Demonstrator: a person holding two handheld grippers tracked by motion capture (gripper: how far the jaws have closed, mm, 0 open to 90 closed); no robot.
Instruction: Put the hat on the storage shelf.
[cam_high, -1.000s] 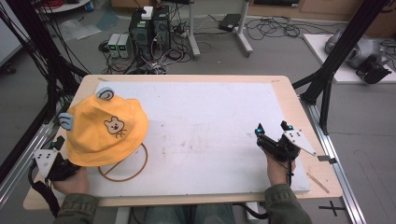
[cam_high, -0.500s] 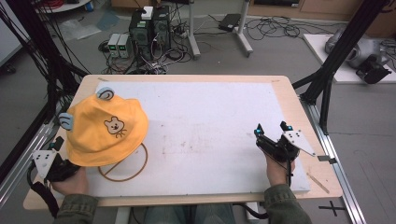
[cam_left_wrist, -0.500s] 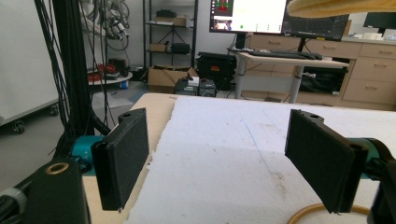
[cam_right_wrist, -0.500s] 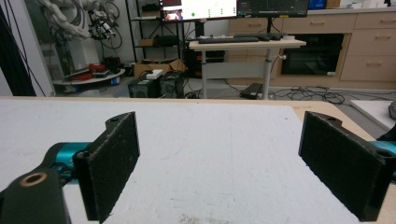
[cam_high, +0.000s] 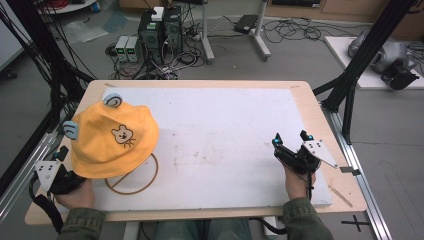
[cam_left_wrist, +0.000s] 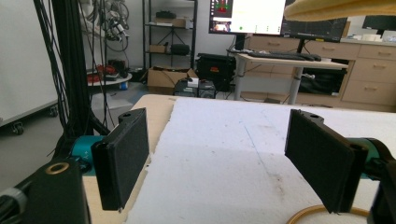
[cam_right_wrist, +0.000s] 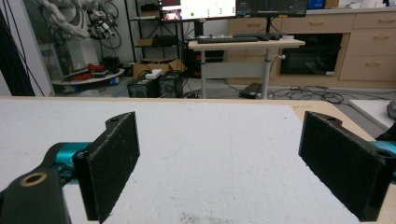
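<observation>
- The yellow bucket hat (cam_high: 112, 140) sits at the left end of the white board (cam_high: 220, 140), its crown up and a small bear face toward the middle of the table. Its near brim overhangs the left gripper (cam_high: 62, 172), so in the high view I cannot see those jaws directly.
- From the left gripper view the jaws stand wide apart with nothing between them, and a yellow edge of the hat (cam_left_wrist: 341, 8) hangs above them. If that hand lifts or pushes forward from here, I judge it would catch the brim and flip or drag the hat rather than grip it.
- A thin brown ring (cam_high: 134, 177) lies flat on the board, partly under the hat's near edge. Any shove on the hat could carry the ring along or slide it toward the table's front edge.
- The hat is soft cloth: a pinch on one layer of brim is likely to let it sag and fold, and the blue ear tabs (cam_high: 113, 100) could snag.
- The right gripper (cam_high: 292, 145) rests near the right side of the board, jaws spread and empty, well apart from the hat. A long reach across risks trailing its cable over the board.
</observation>
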